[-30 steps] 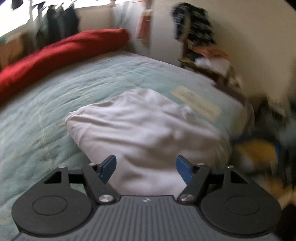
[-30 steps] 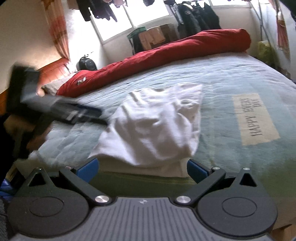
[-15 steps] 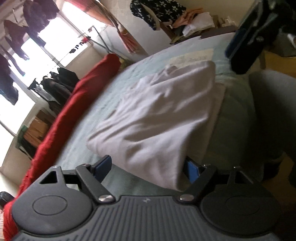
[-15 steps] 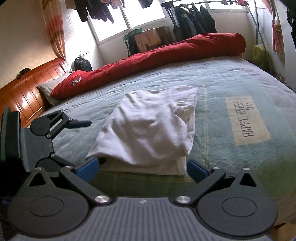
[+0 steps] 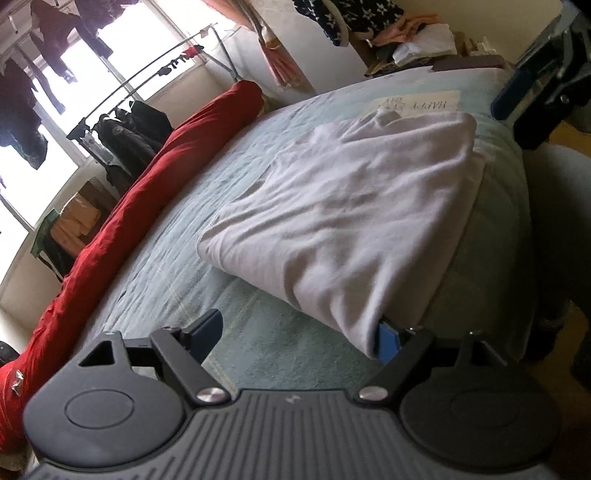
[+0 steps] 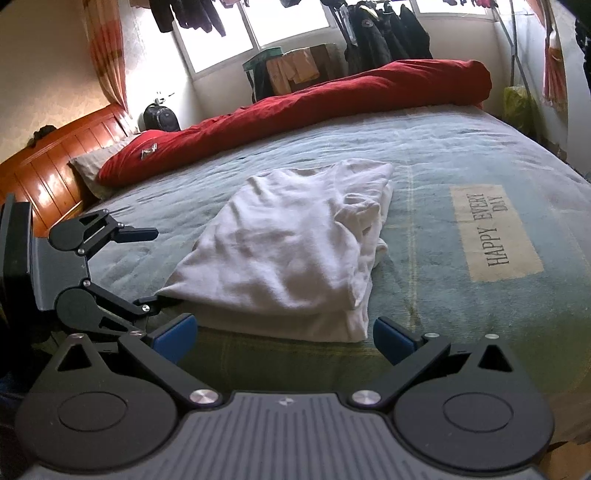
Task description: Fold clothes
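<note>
A partly folded white T-shirt lies on the bed; the left tongs, gaping and just widened, straddle its near corner ungripped; the right tongs hover wide, empty; a shallow pinch may drag the layers askew.

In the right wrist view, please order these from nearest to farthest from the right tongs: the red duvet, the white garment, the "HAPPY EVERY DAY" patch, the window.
From the right tongs:
1. White garment, folded just ahead, centre of the bed.
2. "HAPPY EVERY DAY" patch, ahead on the right.
3. Red duvet, rolled along the bed's far side.
4. Window, on the back wall, behind hanging clothes.
</note>
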`<state>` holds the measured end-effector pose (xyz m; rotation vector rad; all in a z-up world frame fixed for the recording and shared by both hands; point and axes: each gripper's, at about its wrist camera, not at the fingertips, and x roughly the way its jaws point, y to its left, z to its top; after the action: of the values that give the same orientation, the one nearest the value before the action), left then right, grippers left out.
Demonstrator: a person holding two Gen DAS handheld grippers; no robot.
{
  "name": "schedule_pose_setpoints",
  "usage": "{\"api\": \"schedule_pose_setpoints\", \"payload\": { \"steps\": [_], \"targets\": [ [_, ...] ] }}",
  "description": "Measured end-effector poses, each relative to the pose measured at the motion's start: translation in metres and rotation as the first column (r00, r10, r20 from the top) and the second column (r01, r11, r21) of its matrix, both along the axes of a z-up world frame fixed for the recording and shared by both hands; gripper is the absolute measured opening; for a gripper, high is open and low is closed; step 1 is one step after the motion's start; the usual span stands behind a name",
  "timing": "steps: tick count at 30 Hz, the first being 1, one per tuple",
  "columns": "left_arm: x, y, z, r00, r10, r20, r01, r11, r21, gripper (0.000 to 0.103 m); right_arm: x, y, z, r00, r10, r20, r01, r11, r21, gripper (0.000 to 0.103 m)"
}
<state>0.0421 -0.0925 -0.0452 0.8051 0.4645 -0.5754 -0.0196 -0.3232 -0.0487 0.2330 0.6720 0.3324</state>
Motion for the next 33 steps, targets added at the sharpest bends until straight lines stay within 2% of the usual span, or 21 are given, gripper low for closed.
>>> {"api": "schedule_pose_setpoints", "payload": {
  "steps": [3,5,8,10,13,17,20,22,24,26,27,29,33],
  "targets": [
    [0.003,0.006,0.002,0.999,0.017,-0.051,-0.019,0.999,-0.033,0.085,0.001,0.0,0.002,1.0,-0.008,0.01,0.008,1.0,-0.007,0.103],
    [0.006,0.013,0.009,0.989,0.029,-0.142,-0.044,0.994,-0.1,0.083,0.002,0.0,0.005,1.0,-0.009,0.021,0.009,1.0,-0.012,0.103],
    [0.018,0.033,0.03,0.945,-0.007,-0.326,-0.077,0.967,-0.245,0.083,0.01,0.005,0.015,0.998,0.022,0.055,-0.019,0.999,-0.044,0.103],
    [0.027,0.048,0.047,0.919,-0.03,-0.394,-0.117,0.933,-0.342,0.083,0.019,0.011,0.02,0.995,0.061,0.08,-0.055,0.996,-0.075,0.103],
    [0.045,0.058,0.076,0.915,-0.031,-0.403,-0.167,0.878,-0.448,0.087,0.035,0.022,0.023,0.985,0.124,0.12,-0.11,0.987,-0.113,0.103],
    [0.078,0.039,0.093,0.909,-0.072,-0.411,-0.177,0.826,-0.535,0.089,0.066,0.034,0.022,0.972,0.19,0.141,-0.17,0.975,-0.142,0.103],
    [0.102,0.013,0.084,0.886,-0.112,-0.45,-0.189,0.799,-0.571,0.089,0.081,0.035,0.014,0.974,0.191,0.121,-0.172,0.973,-0.151,0.103],
    [0.114,-0.002,0.067,0.854,-0.153,-0.497,-0.198,0.788,-0.583,0.089,0.088,0.035,0.007,0.979,0.18,0.097,-0.164,0.974,-0.153,0.103],
    [0.123,-0.012,0.044,0.818,-0.149,-0.555,-0.235,0.795,-0.559,0.089,0.087,0.026,-0.009,0.985,0.162,0.058,-0.153,0.979,-0.134,0.103],
    [0.135,-0.017,0.016,0.788,-0.068,-0.613,-0.303,0.823,-0.48,0.088,0.085,0.017,-0.024,0.989,0.143,0.027,-0.138,0.983,-0.118,0.103],
    [0.139,-0.018,0.006,0.775,-0.043,-0.63,-0.325,0.828,-0.457,0.086,0.082,0.014,-0.027,0.989,0.143,0.028,-0.139,0.984,-0.112,0.103],
    [0.138,-0.013,0.005,0.774,-0.049,-0.632,-0.339,0.81,-0.478,0.086,0.072,0.012,-0.029,0.987,0.153,0.044,-0.147,0.983,-0.113,0.103],
    [0.122,-0.003,0.033,0.785,-0.058,-0.617,-0.348,0.782,-0.517,0.086,0.06,0.015,-0.014,0.99,0.125,0.063,-0.117,0.986,-0.122,0.103]
  ]
}}
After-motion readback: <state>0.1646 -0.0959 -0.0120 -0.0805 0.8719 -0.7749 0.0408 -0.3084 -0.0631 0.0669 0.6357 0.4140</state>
